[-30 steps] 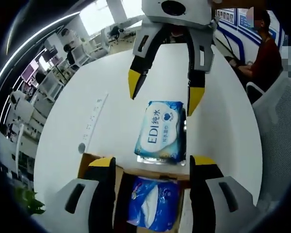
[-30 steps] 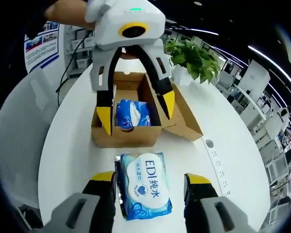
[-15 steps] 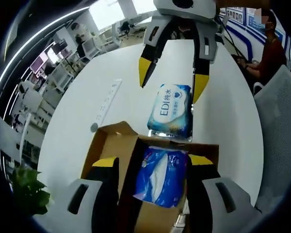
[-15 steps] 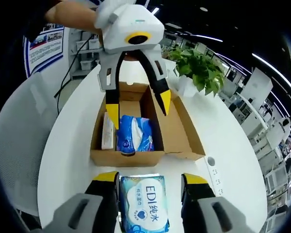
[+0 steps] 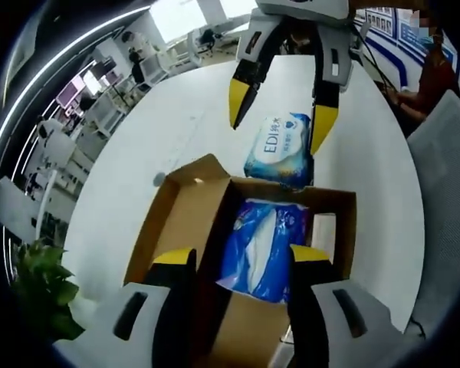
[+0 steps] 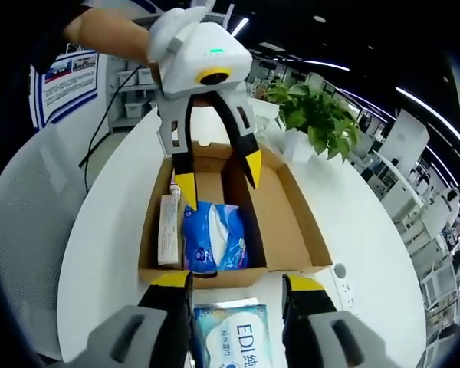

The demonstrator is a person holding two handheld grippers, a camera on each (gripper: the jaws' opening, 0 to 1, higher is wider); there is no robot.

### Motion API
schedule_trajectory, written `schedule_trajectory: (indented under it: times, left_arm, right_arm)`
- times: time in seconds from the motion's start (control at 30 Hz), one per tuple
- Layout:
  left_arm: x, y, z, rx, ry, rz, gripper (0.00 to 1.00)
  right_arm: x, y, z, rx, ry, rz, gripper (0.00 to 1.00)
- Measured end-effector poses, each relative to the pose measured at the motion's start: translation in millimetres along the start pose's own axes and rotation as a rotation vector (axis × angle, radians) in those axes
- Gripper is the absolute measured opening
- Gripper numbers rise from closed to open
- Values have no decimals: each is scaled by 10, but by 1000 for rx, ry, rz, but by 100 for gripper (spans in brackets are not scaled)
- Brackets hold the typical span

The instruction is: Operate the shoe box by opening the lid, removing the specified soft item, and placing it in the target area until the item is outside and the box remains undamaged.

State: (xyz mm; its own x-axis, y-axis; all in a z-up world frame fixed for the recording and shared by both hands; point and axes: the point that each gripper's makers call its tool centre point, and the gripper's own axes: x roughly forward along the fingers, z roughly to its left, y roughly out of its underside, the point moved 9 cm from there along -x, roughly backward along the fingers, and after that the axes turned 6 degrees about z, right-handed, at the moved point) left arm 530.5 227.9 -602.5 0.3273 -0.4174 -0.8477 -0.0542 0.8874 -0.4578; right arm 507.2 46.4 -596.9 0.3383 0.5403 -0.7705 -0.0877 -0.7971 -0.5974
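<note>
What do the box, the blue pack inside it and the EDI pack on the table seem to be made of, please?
The box looks like plain brown cardboard, matte, with folded flaps. The blue pack looks like thin glossy plastic film, crinkled, with bright glints. The EDI pack also seems to be soft printed plastic wrap with a slight sheen. The table looks smooth and white, probably laminate.

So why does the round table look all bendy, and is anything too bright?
Left gripper view: the fisheye lens bends the white table into a bulge, and the windows at the top glare white. Right gripper view: the table curves the same way, ceiling lights streak, yet the open box stays sharp.
</note>
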Motion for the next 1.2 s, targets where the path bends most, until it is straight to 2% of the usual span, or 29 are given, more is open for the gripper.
schedule_trajectory:
  times: [0.3, 0.47, 0.87, 1.2]
  left_arm:
    - [52, 141, 40, -10, -24, -15, 40]
    - [92, 197, 62, -12, -25, -24, 36]
    - [293, 294, 45, -30, -12, -26, 28]
    - [445, 388, 38, -18, -3, 9, 22]
  right_arm:
    - [180, -158, 31, 1, 6, -51, 34]
    - [308, -208, 56, -7, 1, -58, 31]
    - [629, -181, 73, -37, 52, 43, 21]
    - [835, -145, 103, -50, 54, 109, 18]
